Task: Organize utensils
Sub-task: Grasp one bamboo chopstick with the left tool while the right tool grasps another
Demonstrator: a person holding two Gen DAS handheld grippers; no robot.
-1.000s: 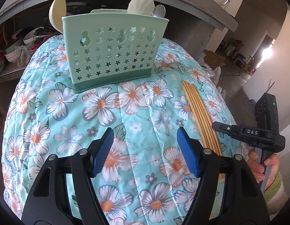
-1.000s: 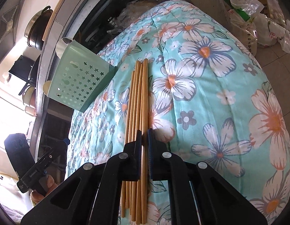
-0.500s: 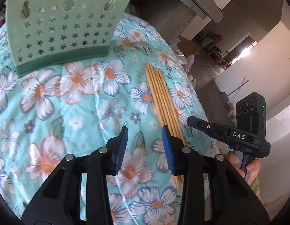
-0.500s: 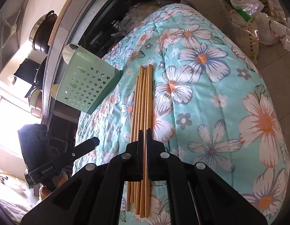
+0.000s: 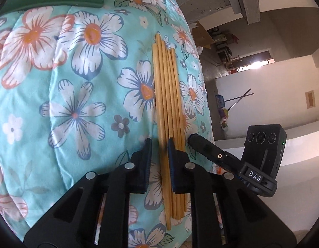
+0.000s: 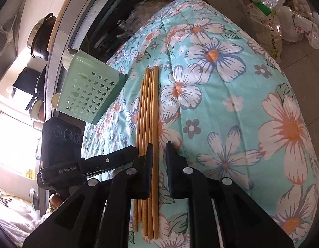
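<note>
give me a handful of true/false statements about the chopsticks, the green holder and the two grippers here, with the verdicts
1. The wooden chopsticks lie side by side on the floral quilt. True.
2. The chopsticks already stand inside the green utensil holder. False: they lie flat on the quilt, apart from the holder.
3. Both grippers are at the near end of the bundle, the left gripper and the right gripper each straddling chopsticks. True.
4. The right gripper's jaws are shut tight on one chopstick. False: a gap shows on both sides of the stick between them.
5. The holder's front wall is solid. False: it is pierced with star-shaped holes.
</note>
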